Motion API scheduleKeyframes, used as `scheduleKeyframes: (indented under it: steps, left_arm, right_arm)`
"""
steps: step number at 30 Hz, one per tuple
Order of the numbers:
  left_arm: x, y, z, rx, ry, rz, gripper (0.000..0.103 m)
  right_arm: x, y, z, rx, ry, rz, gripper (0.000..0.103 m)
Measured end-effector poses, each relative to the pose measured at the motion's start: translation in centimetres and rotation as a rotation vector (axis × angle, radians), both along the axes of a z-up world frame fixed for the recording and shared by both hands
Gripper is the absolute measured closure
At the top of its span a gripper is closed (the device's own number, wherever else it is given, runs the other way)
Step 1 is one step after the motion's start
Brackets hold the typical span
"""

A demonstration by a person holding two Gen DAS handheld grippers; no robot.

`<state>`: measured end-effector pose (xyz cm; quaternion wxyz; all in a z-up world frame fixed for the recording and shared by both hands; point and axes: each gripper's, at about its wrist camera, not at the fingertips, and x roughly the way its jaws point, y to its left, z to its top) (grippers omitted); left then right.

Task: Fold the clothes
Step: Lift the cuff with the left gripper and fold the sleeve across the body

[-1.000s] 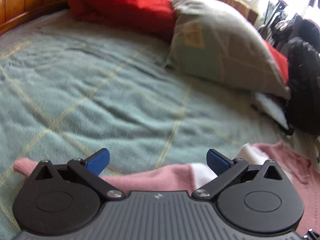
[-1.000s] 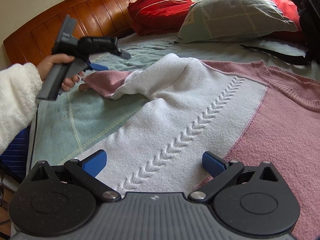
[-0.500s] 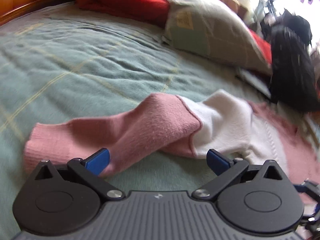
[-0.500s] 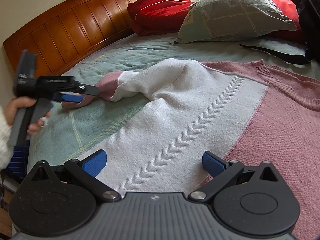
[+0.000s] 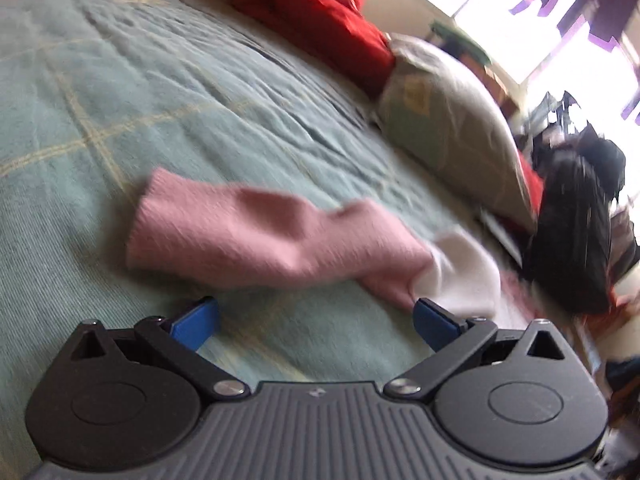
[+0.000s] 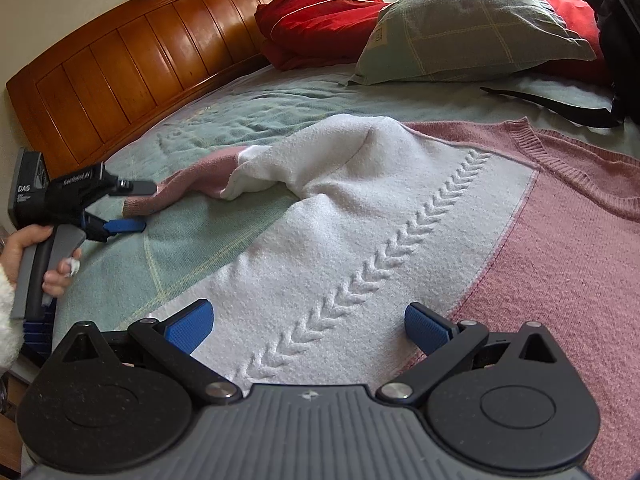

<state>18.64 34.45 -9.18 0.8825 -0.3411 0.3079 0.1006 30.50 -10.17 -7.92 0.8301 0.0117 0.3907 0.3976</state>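
Green checked bedcover (image 5: 168, 92) below, motion-blurred. Left gripper (image 5: 316, 318) spread wide and holding nothing, now backed off from pink sleeve (image 5: 256, 236), which lay at its fingertips a second ago; so sleeve probably released, stretched sideways.

From right: right gripper (image 6: 308, 322) also spread, hovering over one flat sweater (image 6: 400, 240). Two pillows, one wooden headboard (image 6: 132, 64).

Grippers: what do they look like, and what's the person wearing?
Both are black with ribbed grey bodies, round pivot discs and blue-padded fingers. The left gripper has a grey pistol handle and white lettering on its black top. The person's sleeve is fluffy white.
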Motion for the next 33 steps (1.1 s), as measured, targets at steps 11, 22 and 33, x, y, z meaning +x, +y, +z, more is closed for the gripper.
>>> scheduleKeyframes:
  steps: [11, 22, 33]
  left_arm:
    - [-0.3, 4.0, -1.7, -0.264, -0.222, 0.045, 0.015]
    - [2.5, 6.4, -3.2, -0.232, -0.162, 0.199, 0.086]
    - [7.6, 6.9, 4.1, 0.074, -0.153, 0.146, 0.088]
  right_arm:
    - [0.0, 0.2, -0.3, -0.004, -0.009, 0.009, 0.0]
    - [-0.2, 0.5, -0.5, -0.027, -0.036, 0.021, 0.0]
    - [0.1, -0.2, 0.0, 0.037, -0.014, 0.009, 0.0]
